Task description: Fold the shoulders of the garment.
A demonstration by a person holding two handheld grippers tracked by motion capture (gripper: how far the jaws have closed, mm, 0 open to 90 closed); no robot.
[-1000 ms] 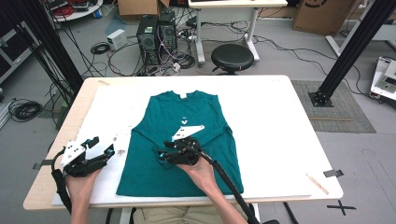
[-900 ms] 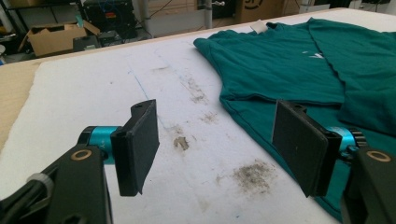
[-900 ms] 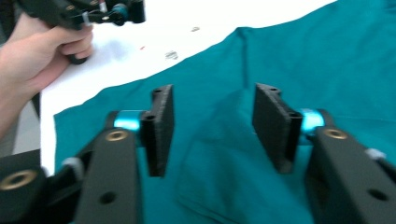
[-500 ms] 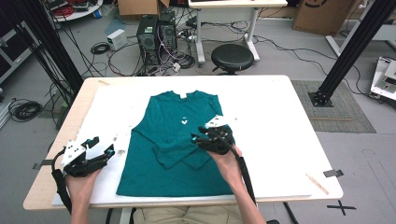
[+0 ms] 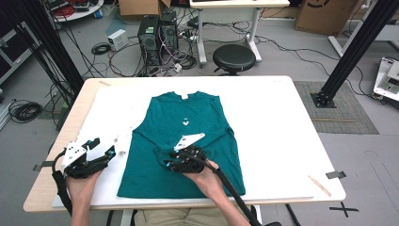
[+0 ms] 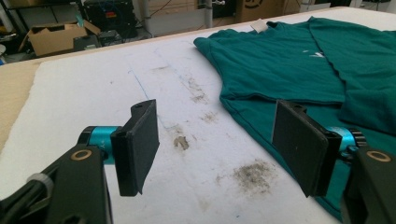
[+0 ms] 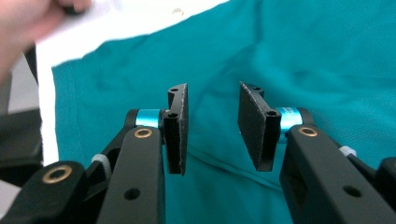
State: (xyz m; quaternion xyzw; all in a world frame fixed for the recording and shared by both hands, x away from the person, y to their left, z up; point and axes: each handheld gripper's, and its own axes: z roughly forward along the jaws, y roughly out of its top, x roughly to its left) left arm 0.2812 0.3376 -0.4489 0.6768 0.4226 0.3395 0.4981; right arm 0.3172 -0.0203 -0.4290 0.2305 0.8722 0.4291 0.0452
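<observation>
A teal sleeveless shirt (image 5: 188,113) lies flat on the white board (image 5: 273,141), neck to the far side, with a small white mark on the chest. My right gripper (image 5: 170,162) hovers over the shirt's lower left part and points toward the left hand. In the right gripper view its jaws (image 7: 212,126) have just been closing. They still stand apart with nothing between them, teal cloth (image 7: 303,56) behind. My left gripper (image 5: 104,147) rests over the bare board beside the shirt's left edge. It is wide open (image 6: 215,140) and empty, with the shirt (image 6: 280,60) just past its right pad.
The board covers a wooden table (image 5: 75,122). A thin wooden stick (image 5: 320,183) lies near the front right corner. Dark smudges (image 6: 252,172) mark the board near the left gripper. A stool (image 5: 234,57) and computer towers (image 5: 157,35) stand on the floor beyond the far edge.
My right gripper swung to the right across the shirt, then came back to the lower left part, and its jaws narrowed. The left gripper kept still.
</observation>
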